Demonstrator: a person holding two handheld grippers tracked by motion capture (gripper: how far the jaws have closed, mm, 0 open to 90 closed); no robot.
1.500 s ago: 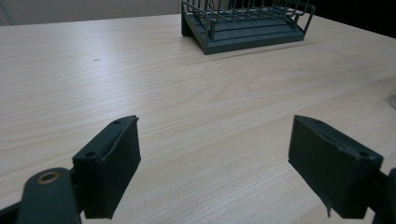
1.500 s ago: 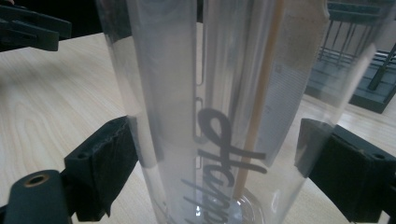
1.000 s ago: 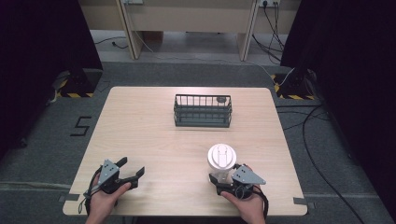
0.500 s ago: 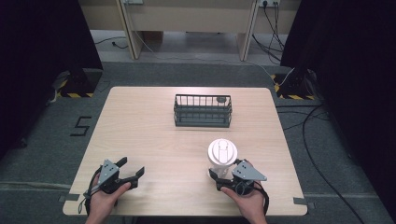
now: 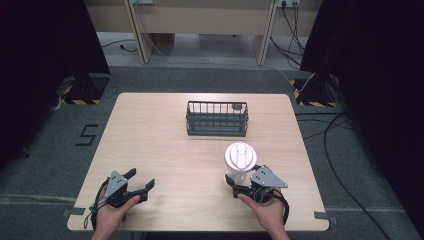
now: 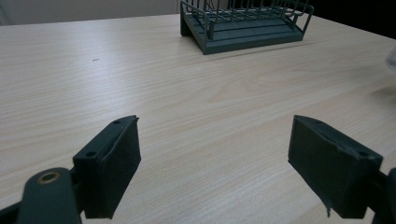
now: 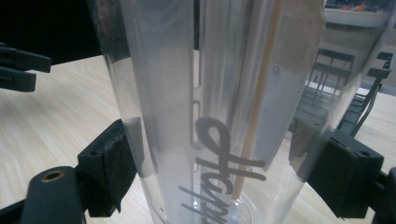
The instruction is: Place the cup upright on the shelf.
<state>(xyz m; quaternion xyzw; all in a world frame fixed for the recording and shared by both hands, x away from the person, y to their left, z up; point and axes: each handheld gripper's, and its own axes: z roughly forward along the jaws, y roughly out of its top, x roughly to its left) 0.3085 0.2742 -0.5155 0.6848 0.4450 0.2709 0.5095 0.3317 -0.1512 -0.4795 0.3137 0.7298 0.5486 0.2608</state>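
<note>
A clear plastic cup point(image 5: 240, 157) with a white lid stands upright at the table's front right; dark lettering runs up its wall point(image 7: 210, 93). My right gripper point(image 5: 239, 181) is shut on the cup, with one jaw pressed against each side of it point(image 7: 224, 172). At the front left, my left gripper point(image 5: 141, 178) rests low over the wood, open. Nothing lies between its jaws point(image 6: 233, 163). The left gripper's jaws also show far off at the left edge point(image 7: 18, 65) of the right gripper view.
A dark grey wire rack point(image 5: 217, 119) stands at the back middle of the light wooden table point(image 5: 165, 145), well ahead of both grippers point(image 6: 243, 23). It appears behind the cup point(image 7: 336, 93) in the right gripper view. Cables and dark curtains surround the table.
The cup and my right gripper have shifted slightly forward, away from the front edge. The left gripper has stayed put, still open.
</note>
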